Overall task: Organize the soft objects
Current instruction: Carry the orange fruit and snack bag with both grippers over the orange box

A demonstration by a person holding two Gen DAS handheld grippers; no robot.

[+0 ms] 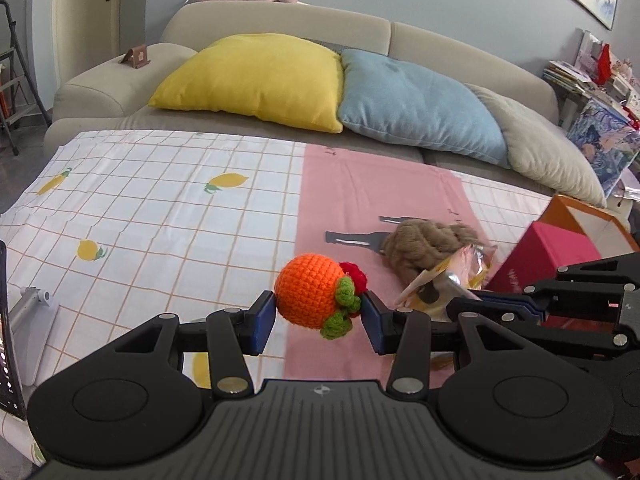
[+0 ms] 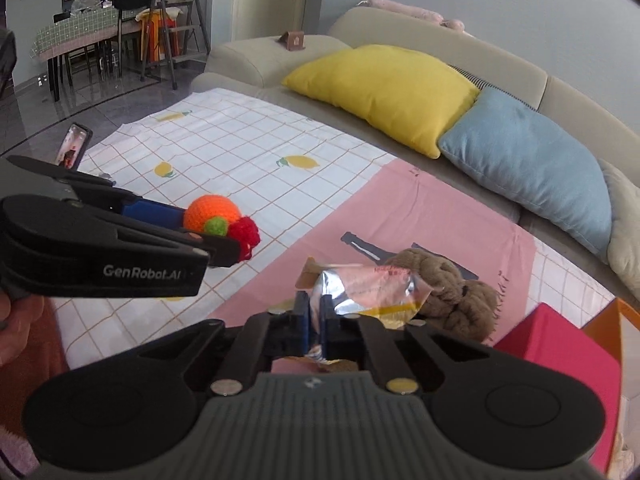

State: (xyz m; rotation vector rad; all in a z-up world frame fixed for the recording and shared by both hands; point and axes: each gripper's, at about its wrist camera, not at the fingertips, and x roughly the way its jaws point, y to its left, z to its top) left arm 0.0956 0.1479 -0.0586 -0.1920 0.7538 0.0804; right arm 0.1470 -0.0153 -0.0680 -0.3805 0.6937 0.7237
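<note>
My left gripper (image 1: 318,312) is shut on an orange crocheted ball (image 1: 310,294) with green leaves and a red tuft, held above the cloth. It also shows in the right wrist view (image 2: 214,212), at the left. My right gripper (image 2: 316,320) is shut on a crinkly foil snack packet (image 2: 368,292), held just in front of a brown knitted bundle (image 2: 456,292). The packet (image 1: 448,276) and the bundle (image 1: 424,244) also show in the left wrist view, to the right of the ball.
A checked lemon-print and pink cloth (image 1: 160,216) covers the surface. A beige sofa (image 1: 280,20) behind holds a yellow pillow (image 1: 256,76) and a blue pillow (image 1: 416,104). A red box (image 2: 560,344) stands at the right. A phone on a stand (image 2: 74,146) is at the left.
</note>
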